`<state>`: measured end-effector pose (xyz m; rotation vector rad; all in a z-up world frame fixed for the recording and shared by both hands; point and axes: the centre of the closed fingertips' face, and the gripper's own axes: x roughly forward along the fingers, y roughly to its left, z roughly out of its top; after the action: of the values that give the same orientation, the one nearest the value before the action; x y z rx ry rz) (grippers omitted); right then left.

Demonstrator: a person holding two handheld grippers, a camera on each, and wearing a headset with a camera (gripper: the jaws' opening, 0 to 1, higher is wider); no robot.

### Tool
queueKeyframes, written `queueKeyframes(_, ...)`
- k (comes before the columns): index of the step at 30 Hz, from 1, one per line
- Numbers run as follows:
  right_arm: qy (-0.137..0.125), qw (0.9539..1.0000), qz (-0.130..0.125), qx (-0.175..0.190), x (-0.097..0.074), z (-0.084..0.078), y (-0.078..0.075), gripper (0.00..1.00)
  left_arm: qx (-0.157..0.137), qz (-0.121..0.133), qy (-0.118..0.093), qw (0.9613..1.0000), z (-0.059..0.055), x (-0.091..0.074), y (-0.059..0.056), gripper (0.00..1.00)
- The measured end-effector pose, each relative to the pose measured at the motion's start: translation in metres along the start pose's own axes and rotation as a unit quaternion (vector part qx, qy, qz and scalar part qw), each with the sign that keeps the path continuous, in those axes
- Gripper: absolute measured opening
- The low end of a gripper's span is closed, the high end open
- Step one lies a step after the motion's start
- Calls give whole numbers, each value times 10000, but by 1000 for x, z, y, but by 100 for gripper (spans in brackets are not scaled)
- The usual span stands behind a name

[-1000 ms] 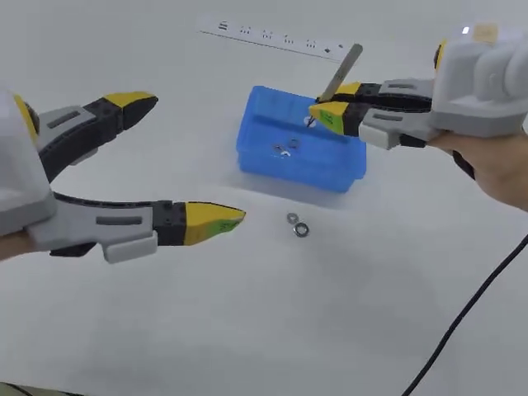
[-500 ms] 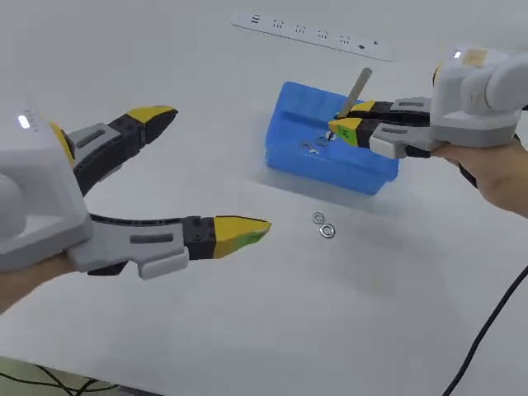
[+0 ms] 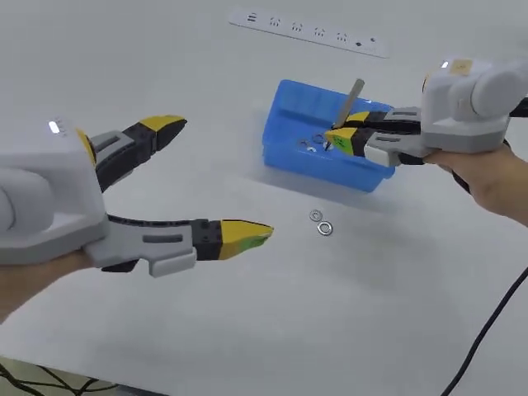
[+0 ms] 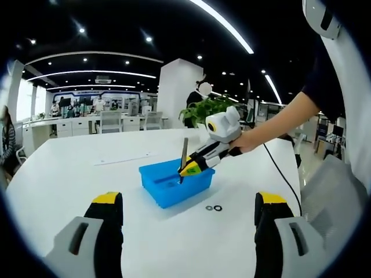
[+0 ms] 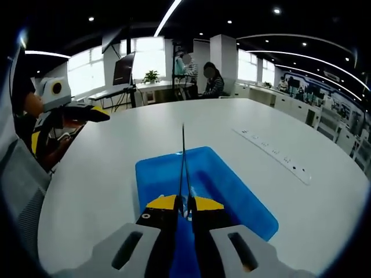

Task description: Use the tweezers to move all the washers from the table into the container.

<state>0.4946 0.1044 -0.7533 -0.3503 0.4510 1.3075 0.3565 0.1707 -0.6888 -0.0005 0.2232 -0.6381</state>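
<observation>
Nearest, the left gripper (image 3: pixel 224 178) hovers over the white table (image 3: pixel 165 330) with its jaws spread wide and nothing between them. Its yellow tips point toward the middle of the table. In the left gripper view both jaws rise well apart, with bare tabletop between them.

Just past the lower tip, two washers (image 3: pixel 325 228) lie flat on the table, touching or nearly so. They sit near the front wall of the container (image 3: pixel 289 158) but outside it. A black cable (image 3: pixel 487 330) runs across the table at the right.

The container is a shallow blue tray, open at the top. A few small washers (image 3: pixel 310 146) lie on its floor, though the exact count is too small to tell.

The right gripper (image 3: pixel 338 139) reaches in from the right, over the tray's right half, held by a hand (image 3: pixel 495 181). Its jaws are pinched almost together on the tweezers (image 3: pixel 353 95). The tweezers' grey shank sticks up and back above the jaws, and the points slant down into the tray beside the washers there. Whether the points hold a washer cannot be told. In the right gripper view the tweezers run as a thin line from between the closed yellow tips out over the blue floor.

Farthest, a white power strip (image 3: pixel 309 33) lies on the table beyond the tray.
</observation>
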Motion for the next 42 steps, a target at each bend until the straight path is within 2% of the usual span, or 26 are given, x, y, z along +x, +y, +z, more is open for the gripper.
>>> queueKeyframes(2, -39, 9999, -25, 94, 0, 0, -1, 10, 100, -25, 28, 9999, 0, 0, 0, 100)
queueKeyframes(7, -29, 9999, -65, 141, 0, -2, -3, 10, 31, 66, -15, 10000, 3, -2, 5, 100)
queueKeyframes(13, -58, 9996, -67, 271, -2, -2, -4, 10, 35, 70, 87, 9999, 2, -4, 10, 100)
queueKeyframes(21, -137, 9997, -28, 210, -2, 2, 0, 8, 45, 40, 106, 9999, 4, -2, 12, 100)
queueKeyframes(25, -170, 9998, -14, 88, -3, 8, 2, 8, -79, 42, -23, 10000, 12, 3, 16, 100)
queueKeyframes(28, -165, 9999, 2, -5, -4, 12, 5, 7, -116, 30, -92, 9999, 19, 12, 22, 99)
queueKeyframes(31, -129, 9999, 29, -104, -4, 15, 8, 7, -83, -191, -173, 9996, 32, 26, 24, 94)
queueKeyframes(33, -132, 9998, 75, -126, -5, 17, 11, 7, -180, -500, -374, 9979, 46, 36, 19, 91)
queueKeyframes(35, -89, 9997, 111, -201, -5, 17, 14, 8, -216, -622, -446, 9968, 55, 46, 18, 90)
queueKeyframes(38, -34, 9995, 167, -272, -5, 16, 17, 8, -106, -736, -360, 9966, 57, 59, 19, 82)
queueKeyframes(39, -23, 9994, 176, -295, -5, 16, 18, 8, -80, -823, -332, 9960, 59, 64, 16, 79)
queueKeyframes(42, -20, 9990, 226, -391, -7, 20, 23, 8, -45, -894, -380, 9953, 62, 77, 17, 78)
